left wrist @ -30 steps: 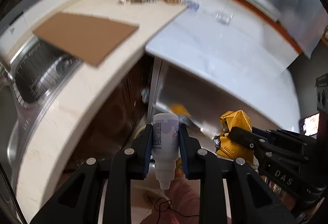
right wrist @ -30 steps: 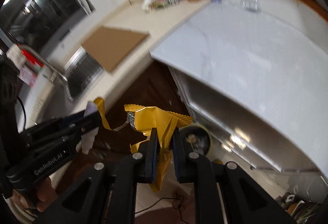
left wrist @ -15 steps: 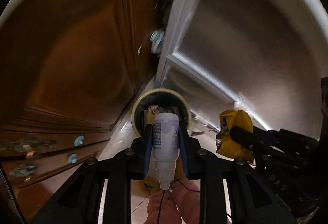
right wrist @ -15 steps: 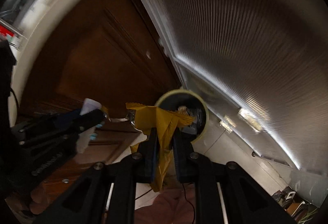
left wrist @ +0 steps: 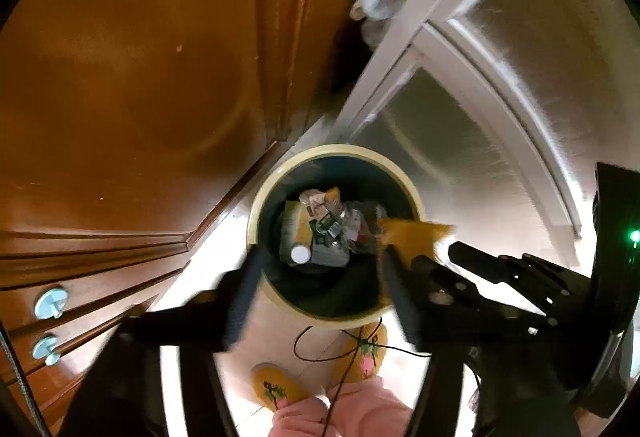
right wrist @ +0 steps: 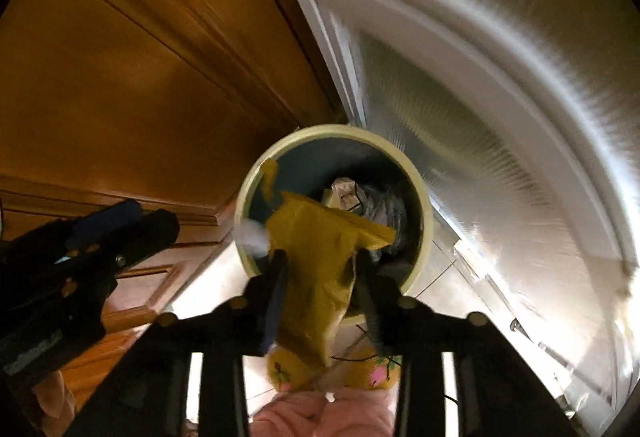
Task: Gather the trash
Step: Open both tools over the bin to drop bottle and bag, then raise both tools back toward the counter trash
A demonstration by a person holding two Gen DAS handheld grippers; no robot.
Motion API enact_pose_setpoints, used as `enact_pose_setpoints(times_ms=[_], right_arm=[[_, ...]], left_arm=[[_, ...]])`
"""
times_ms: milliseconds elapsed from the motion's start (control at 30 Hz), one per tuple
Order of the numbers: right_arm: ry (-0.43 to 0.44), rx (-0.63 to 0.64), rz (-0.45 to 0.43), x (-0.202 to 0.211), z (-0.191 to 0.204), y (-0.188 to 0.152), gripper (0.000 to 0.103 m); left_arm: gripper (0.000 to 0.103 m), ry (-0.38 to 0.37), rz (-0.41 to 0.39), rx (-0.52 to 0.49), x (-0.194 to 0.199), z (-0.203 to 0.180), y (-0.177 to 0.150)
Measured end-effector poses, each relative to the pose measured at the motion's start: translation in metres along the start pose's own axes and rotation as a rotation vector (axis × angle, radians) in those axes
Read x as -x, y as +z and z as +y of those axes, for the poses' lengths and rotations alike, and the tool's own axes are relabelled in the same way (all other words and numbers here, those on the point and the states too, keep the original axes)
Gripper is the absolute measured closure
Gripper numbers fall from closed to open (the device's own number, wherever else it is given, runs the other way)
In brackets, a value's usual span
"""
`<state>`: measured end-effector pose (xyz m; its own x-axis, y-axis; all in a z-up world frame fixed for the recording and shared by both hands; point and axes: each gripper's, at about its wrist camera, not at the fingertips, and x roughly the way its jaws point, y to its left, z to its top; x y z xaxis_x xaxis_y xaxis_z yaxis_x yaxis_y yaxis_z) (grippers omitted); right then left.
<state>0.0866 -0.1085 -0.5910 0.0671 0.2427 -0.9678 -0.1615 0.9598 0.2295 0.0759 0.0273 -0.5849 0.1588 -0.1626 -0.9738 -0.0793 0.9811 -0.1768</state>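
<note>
A round bin with a cream rim (left wrist: 256, 221) (right wrist: 426, 221) stands on the floor, holding crumpled trash. My left gripper (left wrist: 320, 289) (right wrist: 156, 219) hangs over it, jaws opening, with nothing between them. The white bottle (left wrist: 300, 255) has dropped into the bin and shows as a white blur (right wrist: 254, 235) near the rim. My right gripper (right wrist: 320, 285) (left wrist: 436, 253) is also above the bin, jaws opening. The yellow wrapper (right wrist: 316, 257) (left wrist: 412, 235) hangs loose between its fingers (right wrist: 276, 289), its top over the bin's mouth.
A brown wooden cabinet door (left wrist: 140, 77) and drawers with pale knobs (left wrist: 50, 303) stand left of the bin. A ribbed silver appliance door (right wrist: 500, 117) is on the right. Yellow slippers (left wrist: 276, 387) and pink trouser legs sit below, with a thin black cable (left wrist: 340, 357).
Both grippers sank from counter height to just above the bin. Both pairs of jaws parted. The white bottle left the left jaws and went into the bin.
</note>
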Motion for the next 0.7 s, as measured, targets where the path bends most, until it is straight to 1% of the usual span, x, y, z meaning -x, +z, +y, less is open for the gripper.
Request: enact_pose_setpoints(times_ms=[67, 167, 400, 533, 700], right_arm=[[-0.010, 0.011, -0.003, -0.004, 0.000, 0.001, 0.057], [-0.003, 0.013, -0.003, -0.007, -0.002, 0.001, 0.054], [-0.005, -0.007, -0.002, -0.004, -0.001, 0.005, 0.053], [-0.001, -0.024, -0.012, 0.010, 0.003, 0.005, 0.053], [0.008, -0.046, -0.018, 0.042, 0.011, -0.002, 0.053]], left_arm=[[0.036, 0.005, 0.004, -0.005, -0.007, 0.003, 0.001], [0.036, 0.025, 0.009, -0.016, -0.013, 0.004, 0.003], [0.036, 0.026, 0.009, -0.005, -0.015, 0.007, 0.004], [0.036, 0.033, -0.001, -0.015, 0.002, 0.003, 0.003], [0.036, 0.032, -0.024, -0.032, 0.042, -0.007, 0.003]])
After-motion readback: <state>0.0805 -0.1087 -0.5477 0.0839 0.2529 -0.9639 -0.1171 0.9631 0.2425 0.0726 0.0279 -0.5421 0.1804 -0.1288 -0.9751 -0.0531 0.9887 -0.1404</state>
